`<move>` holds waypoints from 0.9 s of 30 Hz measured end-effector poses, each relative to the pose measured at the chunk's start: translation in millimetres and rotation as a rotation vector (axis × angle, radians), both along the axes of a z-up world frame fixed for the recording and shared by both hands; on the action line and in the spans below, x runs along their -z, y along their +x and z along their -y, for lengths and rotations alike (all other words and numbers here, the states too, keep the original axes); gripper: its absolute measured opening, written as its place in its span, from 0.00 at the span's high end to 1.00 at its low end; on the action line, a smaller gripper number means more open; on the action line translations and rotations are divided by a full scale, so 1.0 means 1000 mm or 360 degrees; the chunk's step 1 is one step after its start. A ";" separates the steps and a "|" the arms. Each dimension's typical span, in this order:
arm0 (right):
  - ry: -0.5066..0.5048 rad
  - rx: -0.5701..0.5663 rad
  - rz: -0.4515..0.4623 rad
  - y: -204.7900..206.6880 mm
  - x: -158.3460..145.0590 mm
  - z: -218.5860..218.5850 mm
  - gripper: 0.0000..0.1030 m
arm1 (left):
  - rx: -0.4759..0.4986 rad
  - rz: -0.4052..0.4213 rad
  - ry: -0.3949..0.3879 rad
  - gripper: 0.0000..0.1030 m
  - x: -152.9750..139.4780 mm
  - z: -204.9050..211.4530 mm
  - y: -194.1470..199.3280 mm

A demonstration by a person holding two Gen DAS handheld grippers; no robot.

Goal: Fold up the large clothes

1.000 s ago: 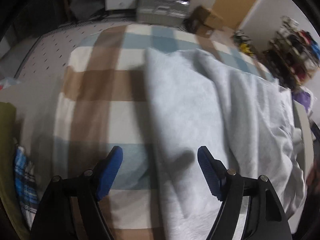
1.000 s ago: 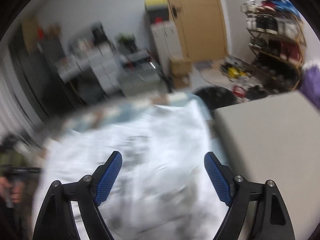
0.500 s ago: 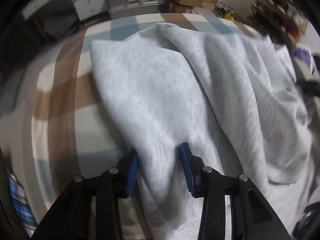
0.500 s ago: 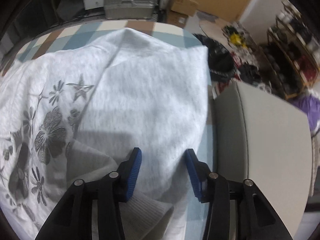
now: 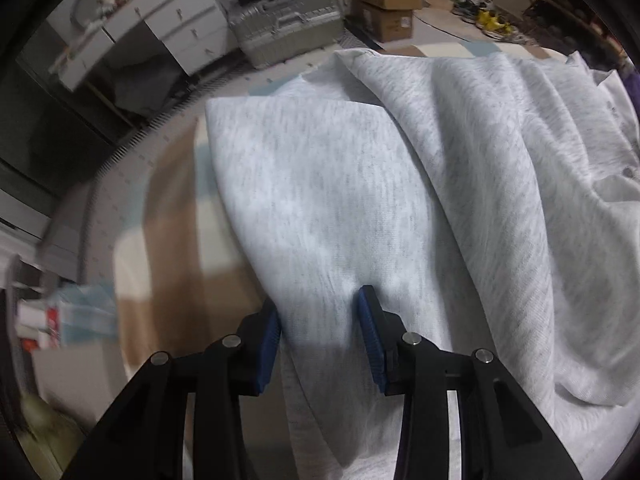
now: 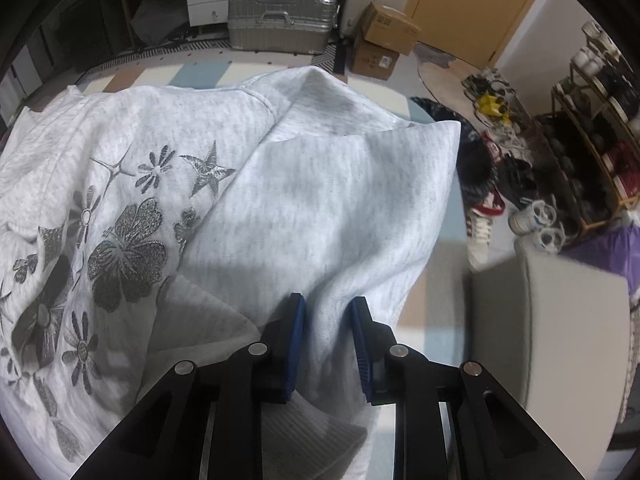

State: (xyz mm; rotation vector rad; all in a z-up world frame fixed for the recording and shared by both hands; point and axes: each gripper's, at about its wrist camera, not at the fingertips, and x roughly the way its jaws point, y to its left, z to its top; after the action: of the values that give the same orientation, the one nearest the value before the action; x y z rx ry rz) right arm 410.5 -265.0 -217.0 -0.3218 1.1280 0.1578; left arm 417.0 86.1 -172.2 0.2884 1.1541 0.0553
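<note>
A large light grey sweatshirt (image 5: pixel 360 184) lies on a checked brown, cream and blue cloth (image 5: pixel 168 248). My left gripper (image 5: pixel 320 320) is shut on a fold of its left sleeve side, lifted off the cloth. In the right wrist view the sweatshirt (image 6: pixel 320 200) shows a dark print of flowers and stars (image 6: pixel 124 248) at the left. My right gripper (image 6: pixel 328 328) is shut on a fold of its right side, near a ribbed hem (image 6: pixel 208 328).
A silver suitcase (image 6: pixel 280 20), white drawers (image 5: pixel 176 32) and cardboard boxes (image 6: pixel 384 36) stand beyond the far edge. A grey cushioned seat (image 6: pixel 552 332), shoes and a shoe rack (image 6: pixel 592 140) are at the right. The surface's left edge (image 5: pixel 92 216) drops to the floor.
Both grippers went from wide open above the sweatshirt to shut on its fabric. Since half a second ago both have lifted and drawn their folds up and back.
</note>
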 end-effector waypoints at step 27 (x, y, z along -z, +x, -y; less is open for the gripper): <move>0.0088 -0.0075 0.0207 -0.343 -0.020 0.085 0.17 | 0.0132 0.0293 -0.0137 0.30 -0.037 0.065 -0.334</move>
State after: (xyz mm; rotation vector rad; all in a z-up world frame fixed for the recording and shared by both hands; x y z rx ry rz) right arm 67.3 -350.4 -197.5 -0.3051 0.9864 0.2068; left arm 83.2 20.8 -135.3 0.2491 0.9582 -0.0399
